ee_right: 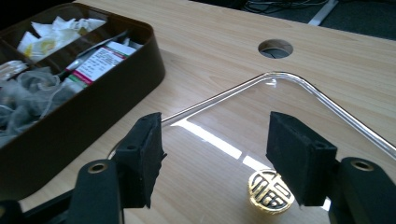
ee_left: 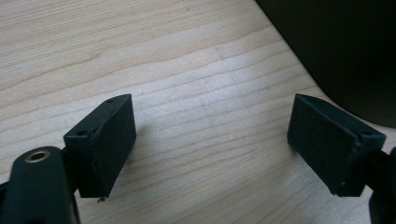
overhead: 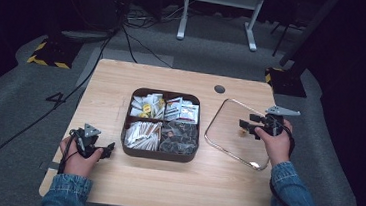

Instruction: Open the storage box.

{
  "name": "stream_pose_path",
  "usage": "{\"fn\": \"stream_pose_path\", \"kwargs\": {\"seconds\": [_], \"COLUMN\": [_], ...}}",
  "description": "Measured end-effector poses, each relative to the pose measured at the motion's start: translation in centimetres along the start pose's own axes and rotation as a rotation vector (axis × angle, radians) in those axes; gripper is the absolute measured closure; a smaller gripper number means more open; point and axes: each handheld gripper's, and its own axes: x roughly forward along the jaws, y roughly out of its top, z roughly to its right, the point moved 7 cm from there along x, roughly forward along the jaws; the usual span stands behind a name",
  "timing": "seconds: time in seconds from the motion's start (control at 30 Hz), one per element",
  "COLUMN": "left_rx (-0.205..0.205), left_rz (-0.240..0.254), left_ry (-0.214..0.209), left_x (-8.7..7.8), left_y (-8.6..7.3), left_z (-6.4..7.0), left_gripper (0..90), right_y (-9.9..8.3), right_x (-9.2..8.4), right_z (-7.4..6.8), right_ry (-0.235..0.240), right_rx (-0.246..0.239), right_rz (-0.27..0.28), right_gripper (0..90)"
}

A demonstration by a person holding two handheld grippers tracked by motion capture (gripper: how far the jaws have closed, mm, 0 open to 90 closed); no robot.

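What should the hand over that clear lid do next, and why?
Probably swing the right gripper left toward the brown compartment box. Its jaws stand open with nothing between them, above the gold knob of the clear lid, which lies flat on the table, so the box is uncovered.

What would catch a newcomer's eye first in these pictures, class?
The dark four-compartment box of packets in the middle of the wooden table. To its right lies a clear lid with a gold knob, flat on the table, the right gripper open above it. The left gripper waits open beside the box.
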Motion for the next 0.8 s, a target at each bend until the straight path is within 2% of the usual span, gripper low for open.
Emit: {"fn": "stream_pose_path", "kwargs": {"seconds": [0.03,0.13,0.23,0.33,0.37,0.43,0.5,0.53,0.67,0.8], "left_rx": [0.0,-0.002,-0.004,-0.007,-0.008,-0.003,-0.004,0.001,-0.04,-0.054], "left_rz": [0.0,0.002,0.006,0.009,0.006,0.007,0.004,0.007,0.049,0.063], "left_ry": [0.0,0.003,0.01,0.017,0.017,0.019,0.018,0.03,0.037,0.029], "left_x": [0.0,0.0,0.0,-0.1,-0.1,-0.2,-0.3,-0.7,-1.3,-1.8], "left_y": [0.0,0.0,-0.1,-0.1,-0.1,-0.2,-0.2,-0.2,0.2,0.7], "left_z": [0.0,0.1,0.1,0.2,0.2,0.2,0.3,0.1,-0.4,-0.4], "left_gripper": [15.3,15.3,15.3,16.1,16.3,17.7,19.9,22.7,24.0,24.5], "right_y": [0.0,-0.7,-1.4,-1.8,-2.1,-3.0,-3.1,-3.2,-3.1,-3.2], "right_x": [0.0,-0.6,-1.0,-1.3,-1.3,-1.1,-1.1,-1.2,-1.3,-1.1], "right_z": [0.0,-1.5,-2.5,-3.2,-3.3,-3.5,-3.5,-3.4,-3.6,-3.9], "right_ry": [0.0,0.028,0.038,0.046,0.047,0.048,0.047,0.042,0.046,0.053], "right_rx": [0.0,0.008,-0.012,-0.01,-0.002,-0.009,-0.015,-0.004,-0.02,-0.017], "right_rz": [0.0,0.005,-0.001,0.03,0.043,0.007,0.002,0.011,0.016,0.006], "right_gripper": [37.2,35.6,34.2,34.3,34.3,34.3,34.2,34.2,34.2,34.2]}}
